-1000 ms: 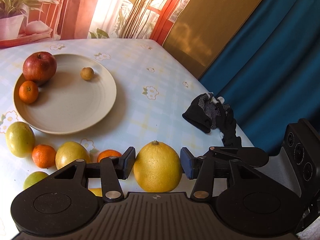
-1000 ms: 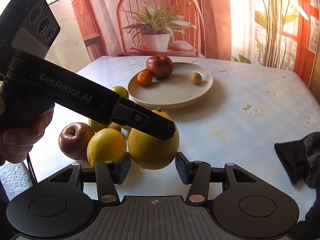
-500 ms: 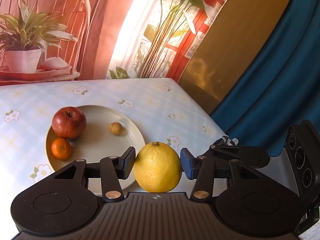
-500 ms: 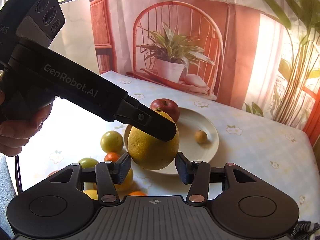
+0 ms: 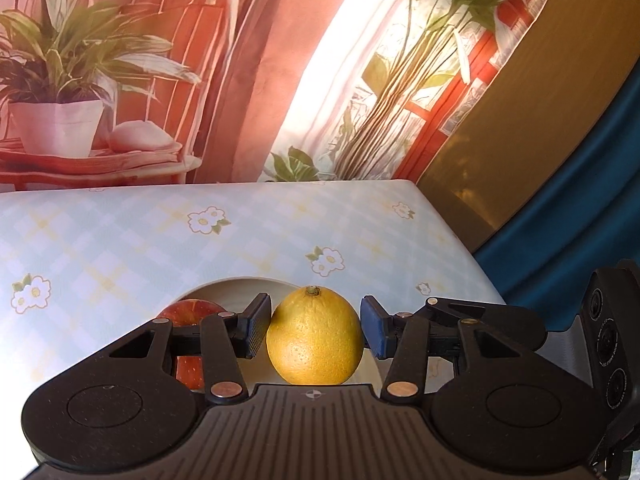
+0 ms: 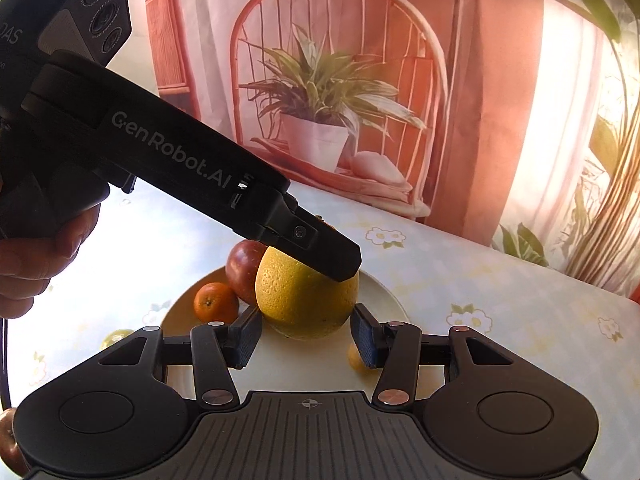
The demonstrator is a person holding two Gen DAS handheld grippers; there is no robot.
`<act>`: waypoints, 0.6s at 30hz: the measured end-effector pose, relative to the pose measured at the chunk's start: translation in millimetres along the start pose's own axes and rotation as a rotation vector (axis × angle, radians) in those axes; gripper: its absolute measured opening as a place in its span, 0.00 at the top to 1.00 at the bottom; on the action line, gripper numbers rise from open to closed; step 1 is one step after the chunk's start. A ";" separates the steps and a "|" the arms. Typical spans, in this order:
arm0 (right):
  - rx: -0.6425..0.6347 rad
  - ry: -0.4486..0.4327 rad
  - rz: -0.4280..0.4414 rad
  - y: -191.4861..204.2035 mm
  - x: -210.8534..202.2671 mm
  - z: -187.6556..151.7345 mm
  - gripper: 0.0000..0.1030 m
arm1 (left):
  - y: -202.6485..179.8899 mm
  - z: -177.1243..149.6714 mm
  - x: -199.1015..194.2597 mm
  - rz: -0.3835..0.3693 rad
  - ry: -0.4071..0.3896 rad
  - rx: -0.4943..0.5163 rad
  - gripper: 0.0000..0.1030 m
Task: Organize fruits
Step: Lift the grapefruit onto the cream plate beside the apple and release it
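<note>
My left gripper [image 5: 315, 330] is shut on a large yellow citrus fruit [image 5: 315, 342] and holds it above the cream plate [image 5: 240, 286]. The right wrist view shows the same fruit [image 6: 300, 300] under the left gripper's finger [image 6: 320, 250], over the plate [image 6: 384, 292]. A red apple [image 5: 188, 312], also seen from the right [image 6: 242, 266], a small orange [image 6: 216, 302] and a small yellow fruit [image 6: 356, 358] lie on the plate. My right gripper [image 6: 306, 340] is open and empty, just in front of the held fruit.
A floral checked tablecloth [image 5: 120, 240] covers the table. A yellow-green fruit [image 6: 116, 336] lies left of the plate and a red apple [image 6: 8, 440] at the lower left edge. A printed backdrop [image 6: 320, 120] stands behind; a blue curtain [image 5: 580, 200] hangs right.
My left gripper has carried the large yellow fruit up from the table and forward over the plate. The right gripper followed alongside, staying open.
</note>
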State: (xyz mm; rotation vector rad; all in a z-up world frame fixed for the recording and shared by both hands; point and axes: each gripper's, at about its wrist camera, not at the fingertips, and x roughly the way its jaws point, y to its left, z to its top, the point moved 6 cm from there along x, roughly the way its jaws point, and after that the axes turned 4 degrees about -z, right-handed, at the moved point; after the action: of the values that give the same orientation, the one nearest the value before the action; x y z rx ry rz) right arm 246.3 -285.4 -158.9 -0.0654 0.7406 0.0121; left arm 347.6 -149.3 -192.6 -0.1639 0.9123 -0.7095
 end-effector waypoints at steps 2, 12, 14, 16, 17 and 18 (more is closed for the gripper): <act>-0.001 0.016 -0.001 -3.8 13.3 -1.2 0.56 | 6.6 1.7 8.7 0.010 0.011 -0.010 0.50; 0.000 0.078 -0.014 -14.5 50.1 -6.7 0.56 | 19.5 6.0 31.4 0.042 0.032 -0.035 0.53; 0.004 0.089 -0.020 -15.5 54.6 -7.8 0.56 | 19.9 5.5 34.8 0.053 0.037 -0.030 0.53; 0.007 0.095 -0.027 -15.8 58.3 -8.3 0.56 | 22.1 5.9 37.8 0.061 0.040 -0.034 0.54; 0.010 0.097 -0.032 -16.2 60.2 -8.5 0.56 | 22.9 5.9 38.5 0.063 0.042 -0.037 0.54; 0.014 0.099 -0.041 -17.0 62.1 -8.9 0.56 | 24.1 6.0 39.5 0.062 0.047 -0.042 0.54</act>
State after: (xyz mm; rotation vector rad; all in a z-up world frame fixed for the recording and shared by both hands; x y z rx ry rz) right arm 286.8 -303.7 -206.4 -0.0682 0.8385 -0.0360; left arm 380.0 -156.6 -225.2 -0.1557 0.9733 -0.6393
